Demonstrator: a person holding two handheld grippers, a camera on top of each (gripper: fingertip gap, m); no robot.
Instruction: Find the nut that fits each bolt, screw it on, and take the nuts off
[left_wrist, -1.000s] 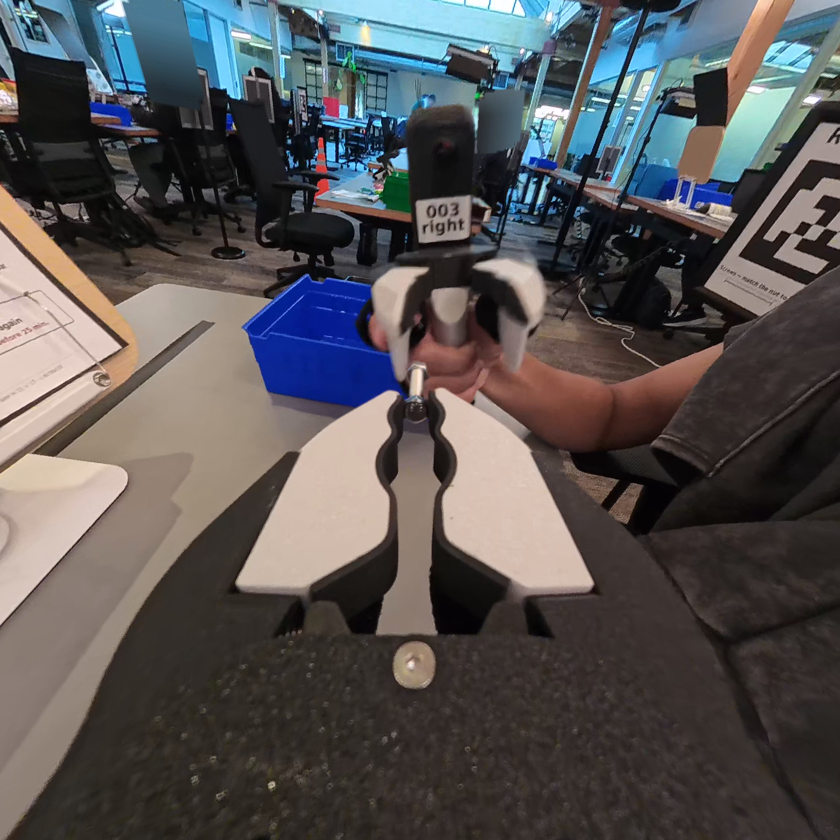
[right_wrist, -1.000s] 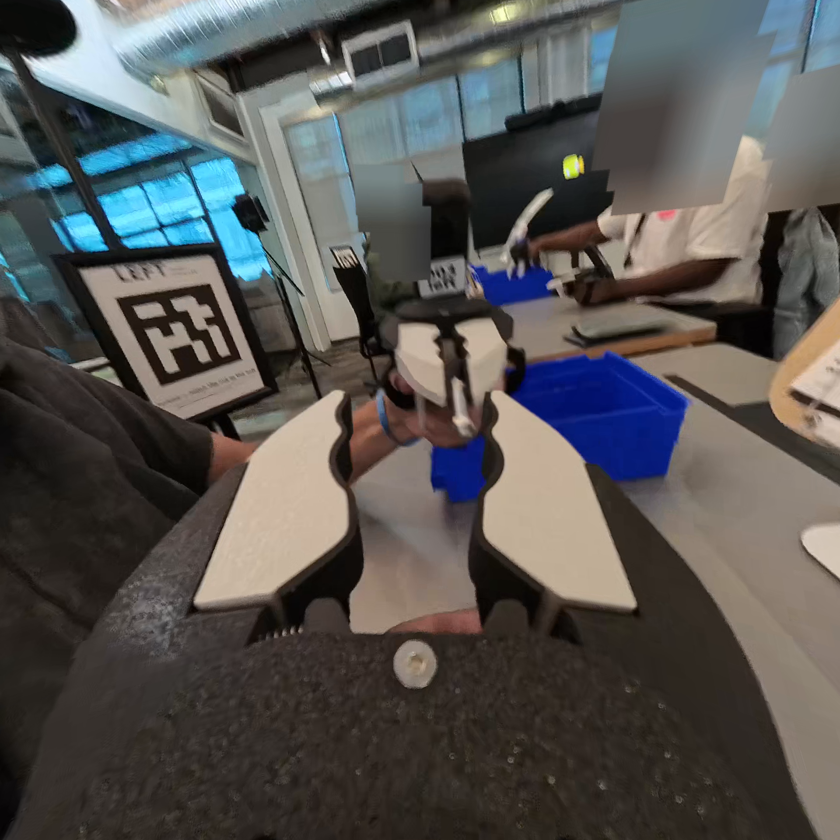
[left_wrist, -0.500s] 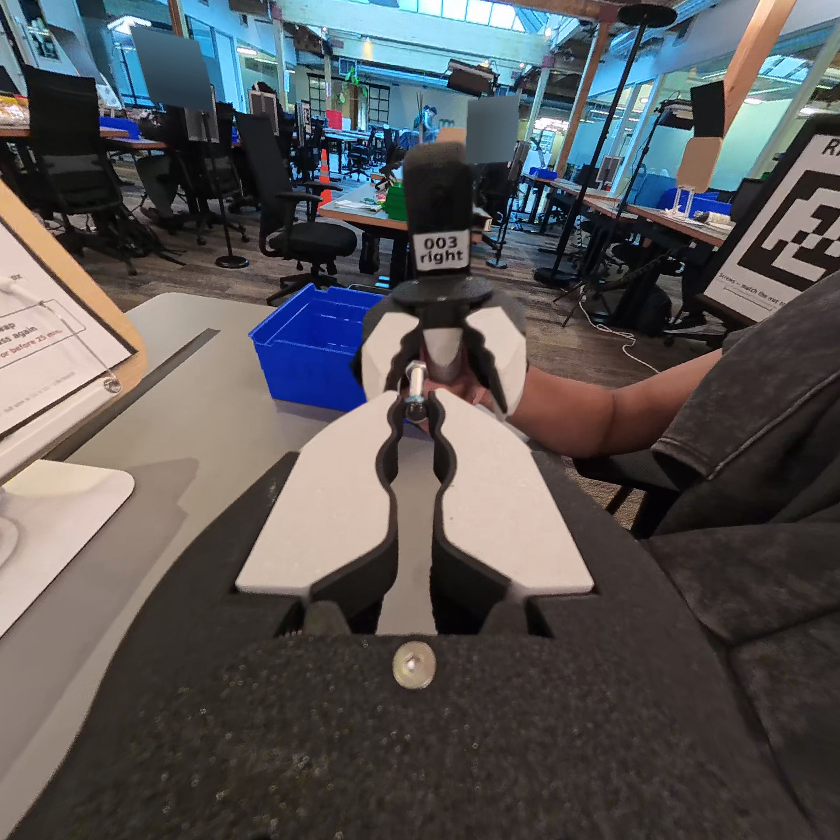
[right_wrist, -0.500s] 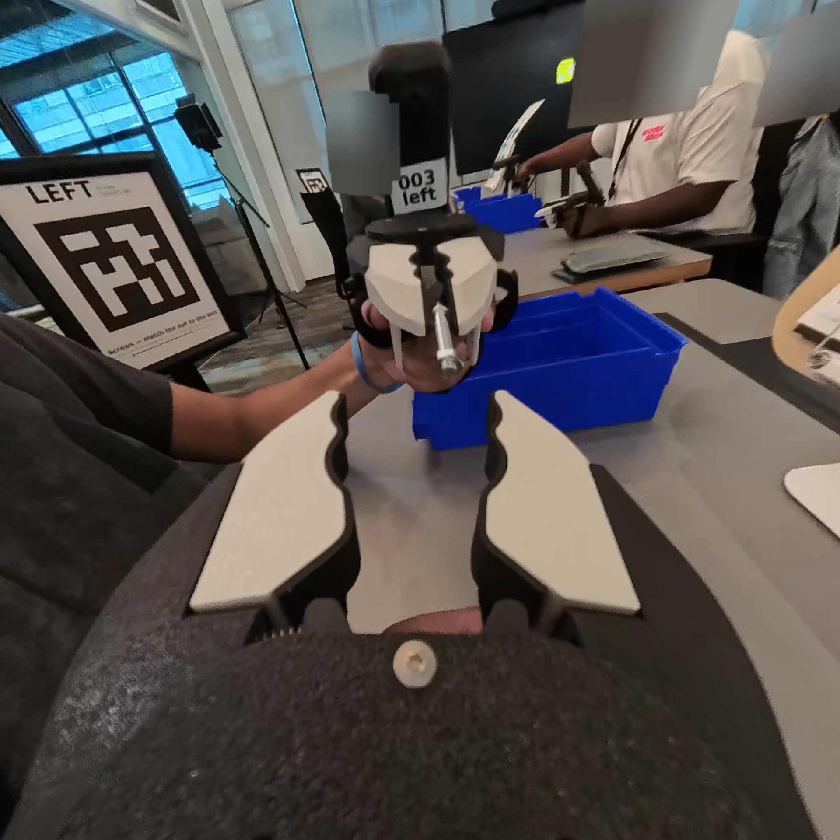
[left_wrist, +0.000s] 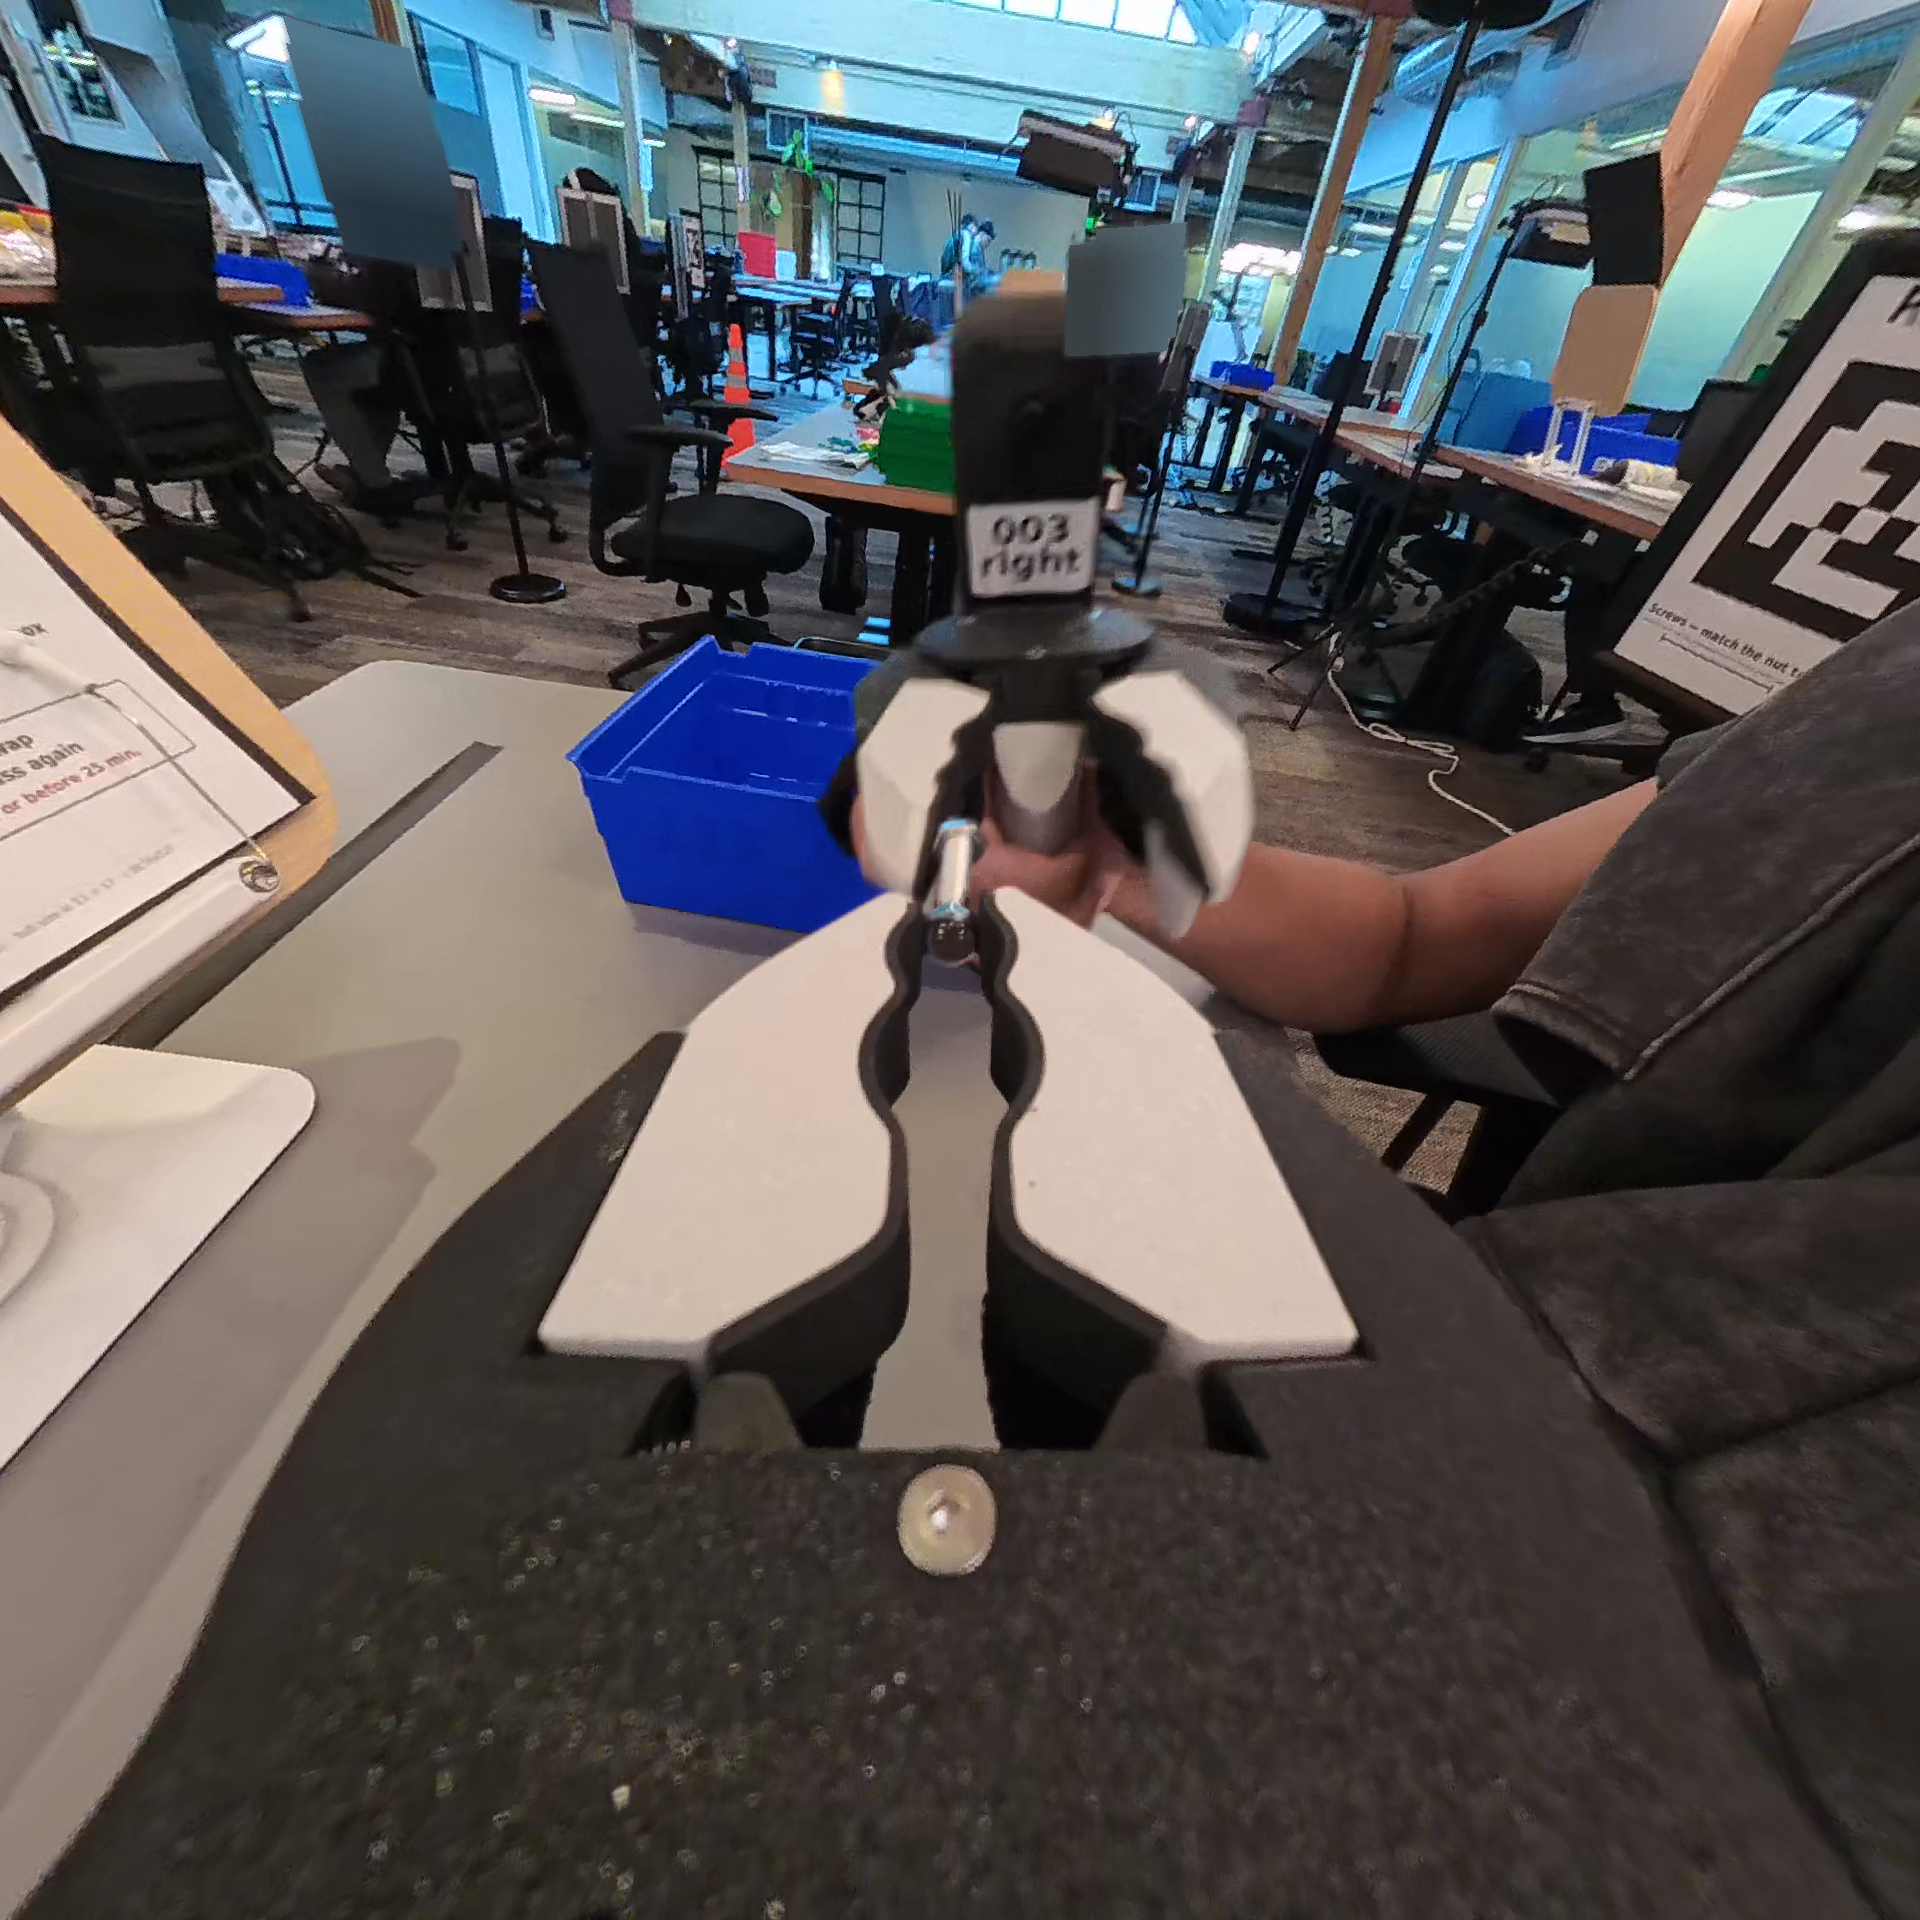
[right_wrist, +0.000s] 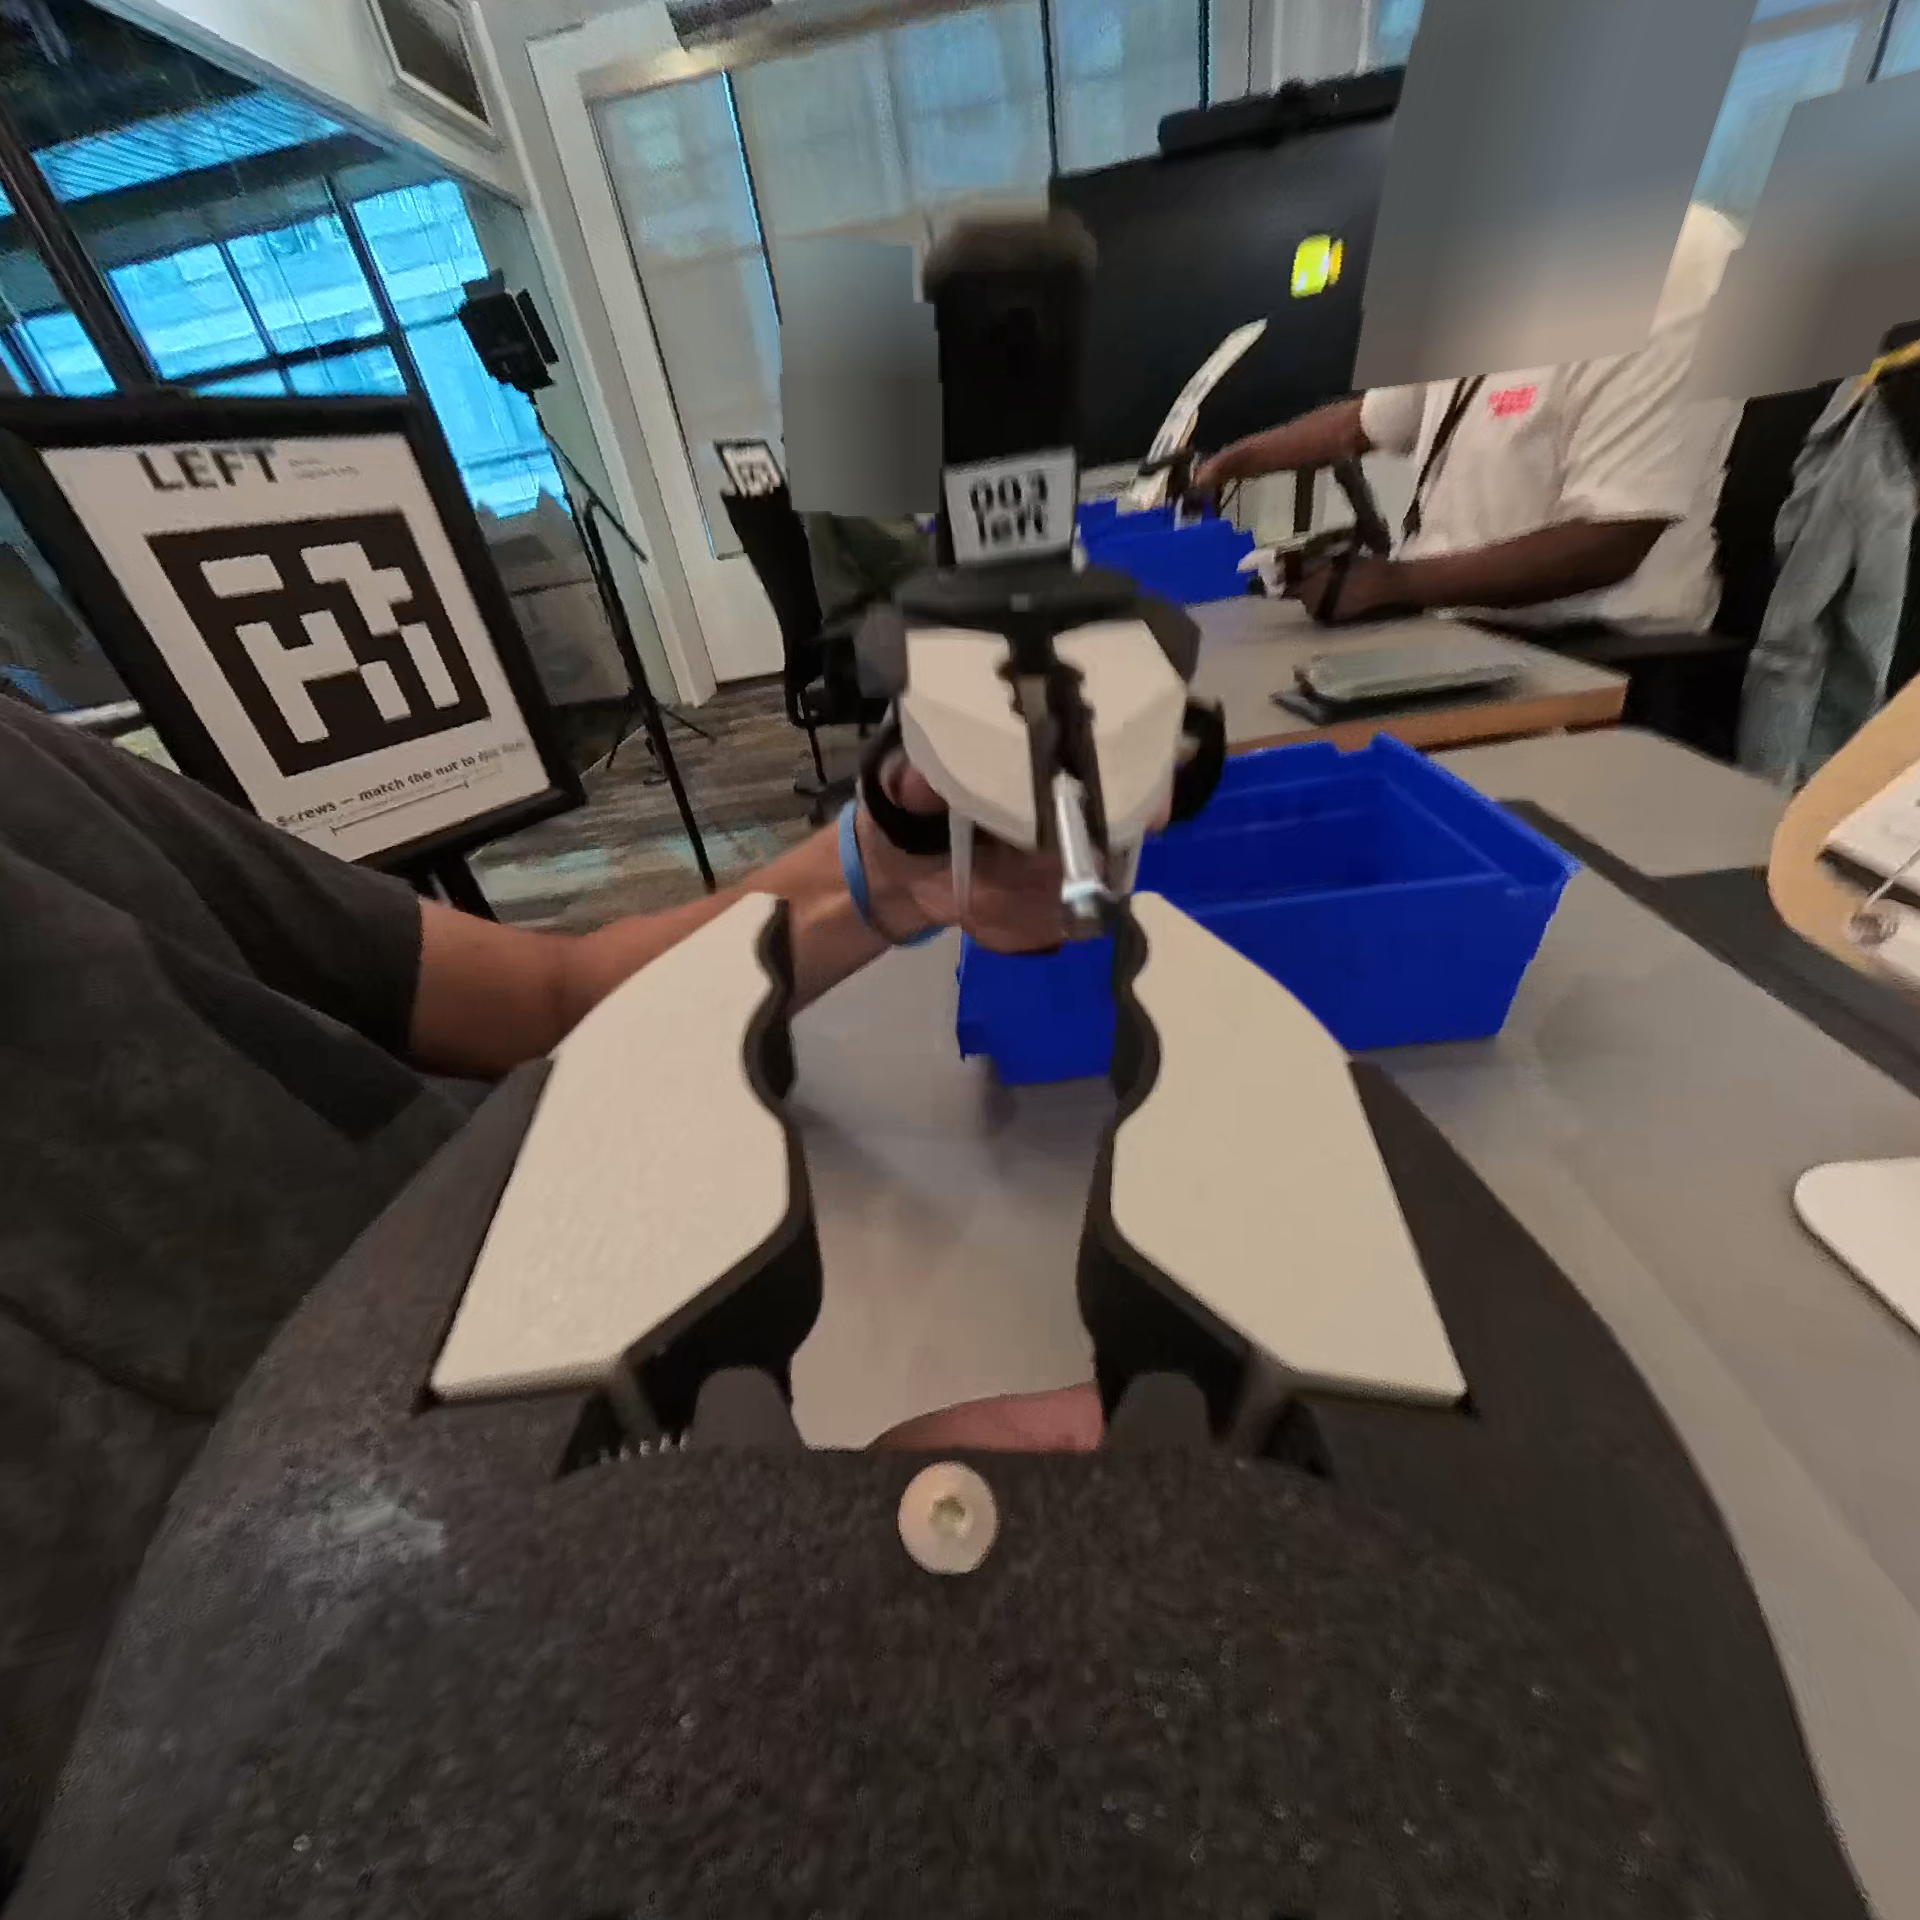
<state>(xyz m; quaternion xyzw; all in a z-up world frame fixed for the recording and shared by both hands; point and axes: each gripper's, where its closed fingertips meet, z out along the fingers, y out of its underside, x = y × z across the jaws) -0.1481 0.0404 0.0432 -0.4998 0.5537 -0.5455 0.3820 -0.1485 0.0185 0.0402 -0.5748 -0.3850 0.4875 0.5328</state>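
The work surface is a grey table (left_wrist: 436, 935) in a large open office with black chairs, wooden desks and light stands behind. At the far left in the left wrist view a wooden-backed board with a printed sheet (left_wrist: 94, 769) leans over the table, a white rounded base (left_wrist: 135, 1143) under it. A blue bin (left_wrist: 727, 790) stands near the table's far edge.

In the middle, the left gripper (left_wrist: 948, 940) has its fingers nearly together, pinching the head end of a silver bolt (left_wrist: 951, 873). The bolt juts forward, held in the air above the table in front of the bin. A hex nut (left_wrist: 958, 831) appears to sit on its shaft, though blur hides the detail. The right gripper (left_wrist: 1049, 821) faces it, fingers spread wide around the bolt's free end and holding nothing; one finger (right_wrist: 1247, 1122) lies just beside the bolt tip. Each gripper carries a white tag, and framed boards with black-and-white square patterns (right_wrist: 301, 634) stand off the table; their writing is left unread.

At right sit the person's dark sleeve (left_wrist: 1714, 935) and bare forearm, and another person in a white shirt (right_wrist: 1558, 499) works at a farther table.
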